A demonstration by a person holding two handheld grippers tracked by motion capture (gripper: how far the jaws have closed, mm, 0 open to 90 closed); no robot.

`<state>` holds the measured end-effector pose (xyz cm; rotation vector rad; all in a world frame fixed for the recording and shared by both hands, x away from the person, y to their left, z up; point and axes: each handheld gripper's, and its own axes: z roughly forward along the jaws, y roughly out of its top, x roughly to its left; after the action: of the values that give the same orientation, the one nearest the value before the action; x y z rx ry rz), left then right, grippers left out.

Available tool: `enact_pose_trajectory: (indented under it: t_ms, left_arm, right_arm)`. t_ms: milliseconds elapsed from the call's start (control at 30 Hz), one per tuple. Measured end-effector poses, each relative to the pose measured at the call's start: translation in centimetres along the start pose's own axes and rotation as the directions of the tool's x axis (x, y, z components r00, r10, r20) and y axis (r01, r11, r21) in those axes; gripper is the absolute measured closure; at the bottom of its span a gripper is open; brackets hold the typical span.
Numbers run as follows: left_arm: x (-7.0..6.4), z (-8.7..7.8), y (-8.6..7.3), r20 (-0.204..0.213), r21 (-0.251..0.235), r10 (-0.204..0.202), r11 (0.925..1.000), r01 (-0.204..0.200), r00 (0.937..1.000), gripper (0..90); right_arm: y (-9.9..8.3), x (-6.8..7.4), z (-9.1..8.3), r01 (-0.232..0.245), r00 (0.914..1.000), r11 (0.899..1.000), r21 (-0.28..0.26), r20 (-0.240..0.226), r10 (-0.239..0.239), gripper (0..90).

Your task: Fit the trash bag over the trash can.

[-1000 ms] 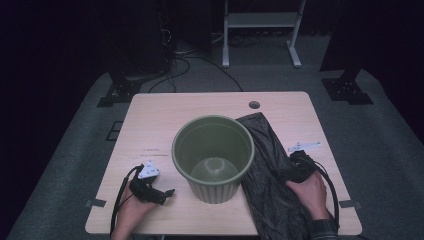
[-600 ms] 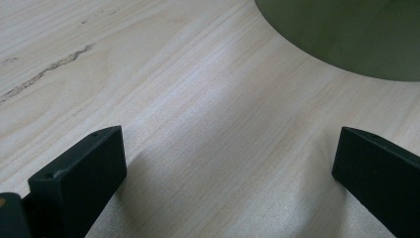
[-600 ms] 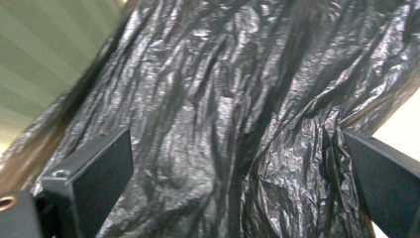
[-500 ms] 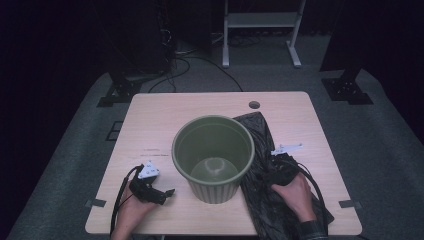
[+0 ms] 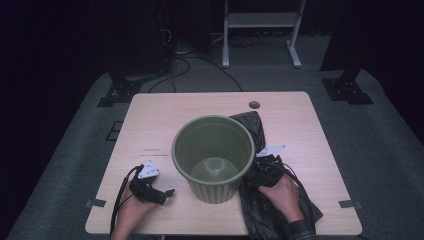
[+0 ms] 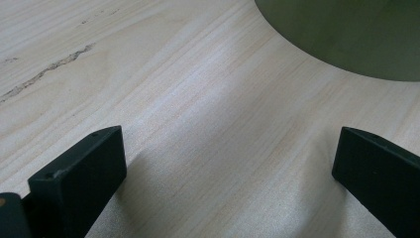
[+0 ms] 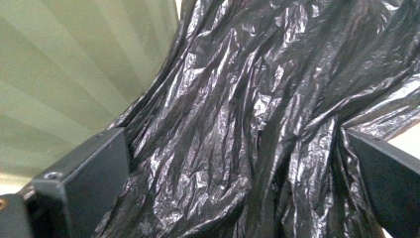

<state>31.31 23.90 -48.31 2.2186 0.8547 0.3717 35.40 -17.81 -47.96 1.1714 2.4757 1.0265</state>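
Observation:
An empty green ribbed bin stands upright in the middle of the wooden table. A crumpled black plastic bag lies flat to its right, partly tucked against the bin. My right gripper rests on the bag beside the bin's wall, open, with the bag spread between its jaws and the bin at the left. My left gripper sits on the table left of the bin, open over bare wood, with the bin's base ahead.
A round cable hole sits near the table's far edge. Beyond the table are a white stand, cables on the grey floor and dark stand feet at both sides.
My right gripper has slid left across the bag toward the bin's side. The left gripper has stayed put.

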Motion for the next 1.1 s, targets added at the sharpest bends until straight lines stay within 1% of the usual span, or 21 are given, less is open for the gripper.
enact_pose_trajectory:
  t_ms: [100, 167, 267, 333, 467, 533, 633, 700, 800, 867, 1033, 1100]
  left_arm:
    - [0.0, 0.0, 0.0, 0.0, 0.0, 0.0, 1.0, 0.0, 1.0, 0.0]
    - [0.0, 0.0, 0.0, 0.0, 0.0, 0.0, 1.0, 0.0, 1.0, 0.0]
    - [0.0, 0.0, 0.0, 0.0, 0.0, 0.0, 1.0, 0.0, 1.0, 0.0]
    - [0.0, 0.0, 0.0, 0.0, 0.0, 0.0, 1.0, 0.0, 1.0, 0.0]
    - [0.0, 0.0, 0.0, 0.0, 0.0, 0.0, 1.0, 0.0, 1.0, 0.0]
    - [0.0, 0.0, 0.0, 0.0, 0.0, 0.0, 1.0, 0.0, 1.0, 0.0]
    - [0.0, 0.0, 0.0, 0.0, 0.0, 0.0, 1.0, 0.0, 1.0, 0.0]
    - [0.0, 0.0, 0.0, 0.0, 0.0, 0.0, 1.0, 0.0, 1.0, 0.0]
    - [0.0, 0.0, 0.0, 0.0, 0.0, 0.0, 1.0, 0.0, 1.0, 0.0]
    - [0.0, 0.0, 0.0, 0.0, 0.0, 0.0, 1.0, 0.0, 1.0, 0.0]
    - [0.0, 0.0, 0.0, 0.0, 0.0, 0.0, 1.0, 0.0, 1.0, 0.0]
    - [0.0, 0.0, 0.0, 0.0, 0.0, 0.0, 1.0, 0.0, 1.0, 0.0]
  right_arm:
    - [0.0, 0.6, 0.3, 0.039, 0.9983, 0.999, 0.012, 0.043, -0.039, 0.0]
    - [0.0, 0.8, 0.4, 0.056, 0.9966, 0.998, 0.017, 0.059, -0.057, 0.0]
    - [-0.1, 0.9, 0.4, 0.052, 0.9963, 0.999, 0.011, 0.068, -0.052, 0.7]
    - [-0.1, 0.9, 0.2, 0.05, 0.9964, 0.999, 0.005, 0.068, -0.05, 7.1]
    - [-0.2, 0.8, -0.4, 0.055, 0.9965, 0.998, -0.011, 0.064, -0.054, 24.9]
    - [-0.4, 0.9, -0.7, 0.067, 0.9965, 0.997, -0.023, 0.051, -0.066, 41.6]
    - [-0.5, 0.9, -1.0, 0.082, 0.9963, 0.996, -0.031, 0.028, -0.081, 63.1]
    - [-0.6, 0.8, -1.1, 0.088, 0.9961, 0.996, -0.035, 0.015, -0.087, 73.4]
    - [-0.8, 0.8, -1.2, 0.089, 0.996, 0.995, -0.038, -0.011, -0.089, 84.5]
    - [-0.9, 0.7, -1.3, 0.088, 0.9956, 0.995, -0.04, -0.03, -0.089, 86.9]
    - [-1.0, 0.4, -1.7, 0.092, 0.993, 0.995, -0.028, -0.072, -0.094, 87.5]
    - [-1.1, 0.3, -2.1, 0.085, 0.9908, 0.995, -0.044, -0.102, -0.089, 87.5]
